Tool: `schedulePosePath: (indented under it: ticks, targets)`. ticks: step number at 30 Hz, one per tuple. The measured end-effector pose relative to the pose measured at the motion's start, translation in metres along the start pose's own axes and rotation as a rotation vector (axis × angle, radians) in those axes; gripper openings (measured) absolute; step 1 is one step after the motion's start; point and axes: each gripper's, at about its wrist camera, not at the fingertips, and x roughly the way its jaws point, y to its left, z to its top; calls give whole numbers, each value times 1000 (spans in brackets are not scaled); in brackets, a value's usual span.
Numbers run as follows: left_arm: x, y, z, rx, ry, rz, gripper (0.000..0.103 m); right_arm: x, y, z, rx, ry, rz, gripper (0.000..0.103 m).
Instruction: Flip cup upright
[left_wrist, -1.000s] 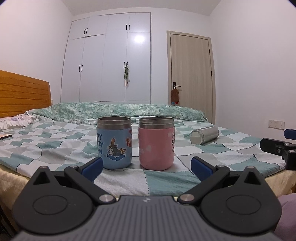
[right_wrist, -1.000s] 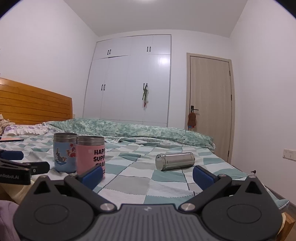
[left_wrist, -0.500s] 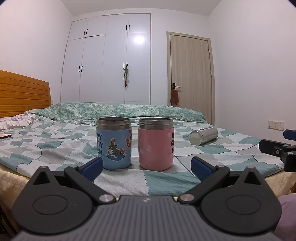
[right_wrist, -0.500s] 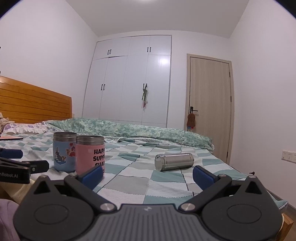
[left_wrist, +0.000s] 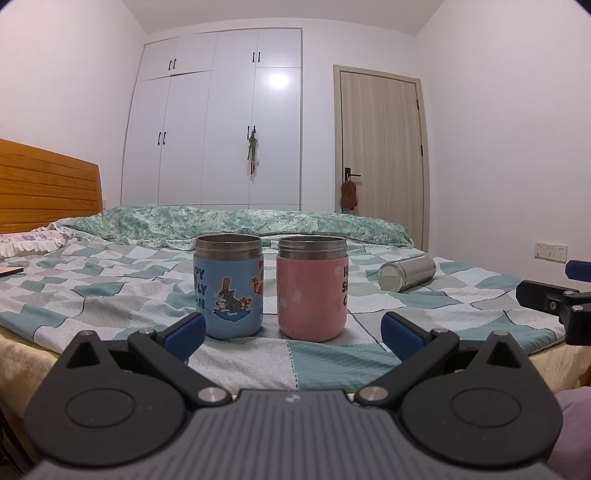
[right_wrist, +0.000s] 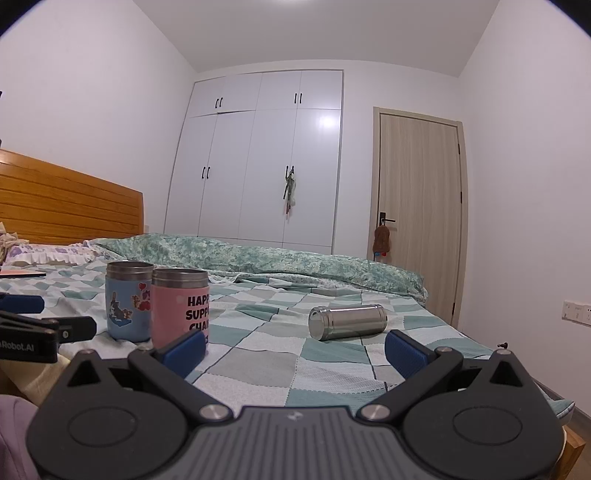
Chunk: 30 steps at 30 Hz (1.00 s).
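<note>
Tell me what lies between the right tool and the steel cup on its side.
Only bare checked bedspread, as the right wrist view shows. The open right tool faces the steel cup, with nothing in the way.

2 upright cups, blue cup (left_wrist: 232, 288) beside pink cup (left_wrist: 312, 290); steel cup (left_wrist: 406, 272) lies sideways.

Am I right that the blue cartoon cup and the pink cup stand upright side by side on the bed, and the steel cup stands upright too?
Not quite. The bare stainless steel cup lies on its side on the checked bedspread, as the right wrist view shows. The blue cartoon cup and pink cup do stand upright side by side.
</note>
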Motion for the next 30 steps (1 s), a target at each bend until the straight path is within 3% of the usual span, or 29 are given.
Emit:
schedulePosePath:
  ticks: [30]
  targets:
    - [-1,0,0,-1,-8,-4,103,0,0,-1,-5,-1,-1,103]
